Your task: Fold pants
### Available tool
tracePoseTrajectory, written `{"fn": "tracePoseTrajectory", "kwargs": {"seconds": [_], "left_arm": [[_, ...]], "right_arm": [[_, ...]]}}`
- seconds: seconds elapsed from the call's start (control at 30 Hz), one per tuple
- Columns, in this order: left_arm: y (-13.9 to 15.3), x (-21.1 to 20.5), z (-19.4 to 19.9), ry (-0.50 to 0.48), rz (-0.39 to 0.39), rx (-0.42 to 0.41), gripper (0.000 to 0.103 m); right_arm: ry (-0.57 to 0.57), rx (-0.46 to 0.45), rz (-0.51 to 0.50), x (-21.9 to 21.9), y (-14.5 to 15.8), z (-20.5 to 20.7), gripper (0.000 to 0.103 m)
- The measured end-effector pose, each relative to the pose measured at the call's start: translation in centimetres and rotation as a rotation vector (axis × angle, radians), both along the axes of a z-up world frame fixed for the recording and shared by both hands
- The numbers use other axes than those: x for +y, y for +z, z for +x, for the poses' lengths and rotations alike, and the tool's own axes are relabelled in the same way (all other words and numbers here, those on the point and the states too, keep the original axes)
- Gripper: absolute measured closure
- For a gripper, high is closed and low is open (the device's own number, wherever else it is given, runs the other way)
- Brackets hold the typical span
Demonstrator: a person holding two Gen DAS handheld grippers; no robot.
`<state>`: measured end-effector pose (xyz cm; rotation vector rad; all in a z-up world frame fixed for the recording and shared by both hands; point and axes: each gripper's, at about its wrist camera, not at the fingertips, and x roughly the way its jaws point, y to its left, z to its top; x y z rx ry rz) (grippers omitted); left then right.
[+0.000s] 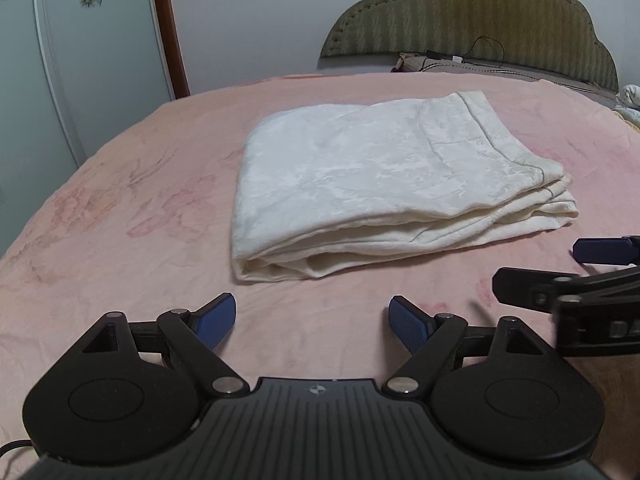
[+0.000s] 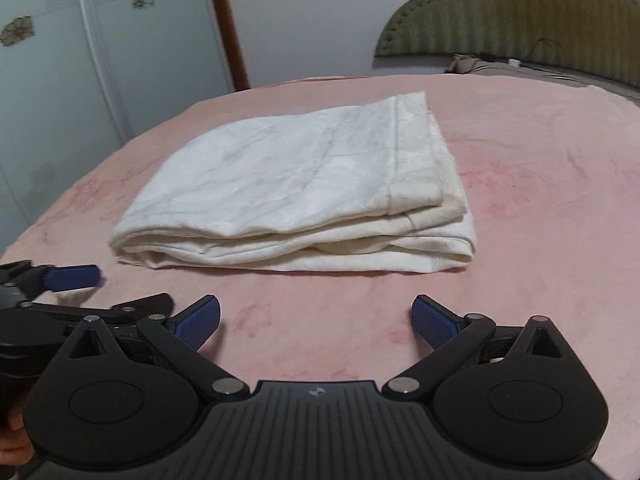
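The folded pants (image 1: pixel 376 184) lie on the bed (image 1: pixel 120 208), headboard (image 1: pixel 480 20) behind, wardrobe (image 1: pixel 60 60) left.

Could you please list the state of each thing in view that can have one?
pants: folded into a layered rectangle, flat on the bed, held by nothing.
left hand-held gripper: open, empty, short of the pants.
right hand-held gripper: open, empty, short of the pants.
pink bedspread: spread out, lightly wrinkled.

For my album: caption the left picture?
Folded pants on pink bed, open left gripper empty.
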<state>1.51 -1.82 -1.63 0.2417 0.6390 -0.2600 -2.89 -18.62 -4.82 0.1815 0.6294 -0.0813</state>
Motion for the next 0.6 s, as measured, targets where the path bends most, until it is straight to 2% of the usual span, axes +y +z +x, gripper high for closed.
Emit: {"fn": "tracePoseTrajectory", "kwargs": {"seconds": [0.07, 0.37, 0.6], "left_arm": [[-0.15, -0.31, -0.01, 0.005, 0.000, -0.013, 0.017], [-0.79, -0.24, 0.33, 0.053, -0.026, -0.025, 0.008], [-0.98, 0.25, 0.45, 0.072, -0.041, -0.019, 0.002]], "right_arm": [[-0.023, 0.004, -0.035, 0.09, -0.49, 0.20, 0.000], [-0.036, 0.017, -0.071, -0.04, -0.95, 0.05, 0.000], [-0.054, 0.009, -0.044, -0.18, -0.91, -0.22, 0.000]]}}
